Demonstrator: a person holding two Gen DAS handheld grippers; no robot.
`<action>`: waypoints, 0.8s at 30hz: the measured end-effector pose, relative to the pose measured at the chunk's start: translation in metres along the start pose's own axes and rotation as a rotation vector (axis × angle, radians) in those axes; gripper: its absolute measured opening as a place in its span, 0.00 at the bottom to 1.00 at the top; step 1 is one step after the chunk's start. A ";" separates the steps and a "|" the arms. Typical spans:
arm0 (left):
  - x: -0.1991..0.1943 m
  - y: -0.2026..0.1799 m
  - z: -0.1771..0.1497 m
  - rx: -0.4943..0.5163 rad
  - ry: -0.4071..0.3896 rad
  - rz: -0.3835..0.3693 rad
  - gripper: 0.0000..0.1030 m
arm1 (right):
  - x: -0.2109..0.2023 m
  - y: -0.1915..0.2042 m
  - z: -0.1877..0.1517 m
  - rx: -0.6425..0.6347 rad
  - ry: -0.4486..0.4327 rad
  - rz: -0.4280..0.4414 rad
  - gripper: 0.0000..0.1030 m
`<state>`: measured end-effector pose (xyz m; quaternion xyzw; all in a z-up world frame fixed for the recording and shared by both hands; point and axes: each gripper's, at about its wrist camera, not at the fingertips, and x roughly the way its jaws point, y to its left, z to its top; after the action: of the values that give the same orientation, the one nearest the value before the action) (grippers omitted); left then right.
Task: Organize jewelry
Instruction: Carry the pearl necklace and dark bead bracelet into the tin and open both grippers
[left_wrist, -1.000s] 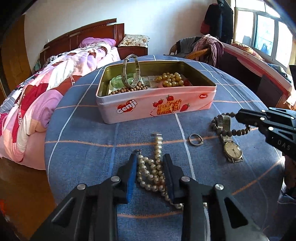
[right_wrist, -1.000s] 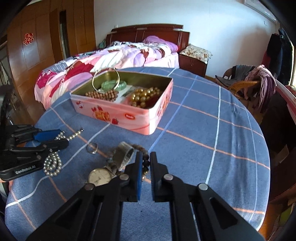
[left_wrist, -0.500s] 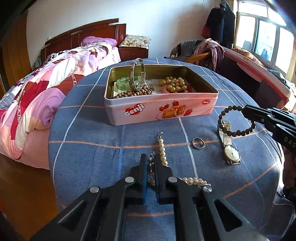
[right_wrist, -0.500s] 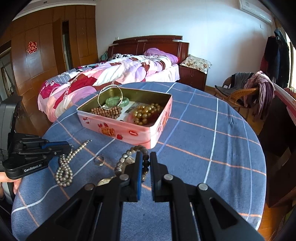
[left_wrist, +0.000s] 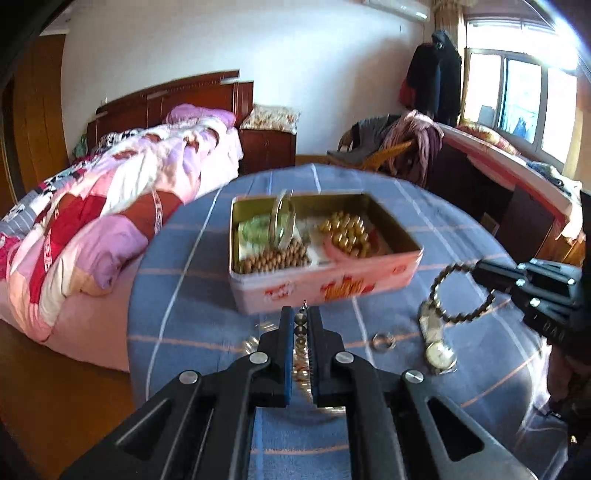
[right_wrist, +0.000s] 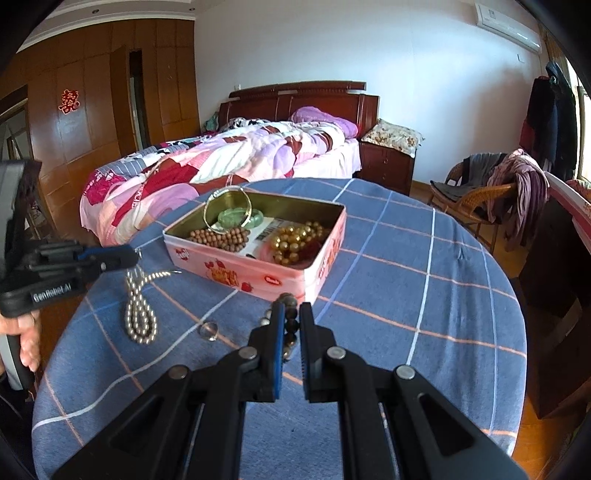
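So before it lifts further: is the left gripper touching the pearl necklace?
Touching. The left wrist view shows the left gripper with its pads clamped on the pearl necklace.

glossy metal tin (right_wrist: 258, 277), matt cloth tablecloth (right_wrist: 406, 295)

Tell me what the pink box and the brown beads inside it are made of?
The box looks like thin metal: shiny gold inside walls, printed pink outside, like a biscuit tin. The brown beads look wooden, matte reddish-brown with little shine, though they could be seed or plastic.
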<state>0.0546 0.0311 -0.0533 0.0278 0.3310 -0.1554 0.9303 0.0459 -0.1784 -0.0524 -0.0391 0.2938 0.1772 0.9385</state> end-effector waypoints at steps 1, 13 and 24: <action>-0.003 -0.001 0.002 0.004 -0.008 0.000 0.05 | -0.002 0.001 0.002 -0.002 -0.007 0.004 0.09; -0.018 -0.013 0.035 0.064 -0.074 -0.019 0.05 | -0.011 0.006 0.026 -0.028 -0.057 0.013 0.09; -0.012 -0.014 0.075 0.124 -0.114 0.010 0.05 | -0.005 0.011 0.053 -0.075 -0.087 0.013 0.09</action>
<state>0.0874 0.0099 0.0137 0.0779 0.2669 -0.1722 0.9450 0.0671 -0.1605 -0.0054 -0.0645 0.2459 0.1959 0.9471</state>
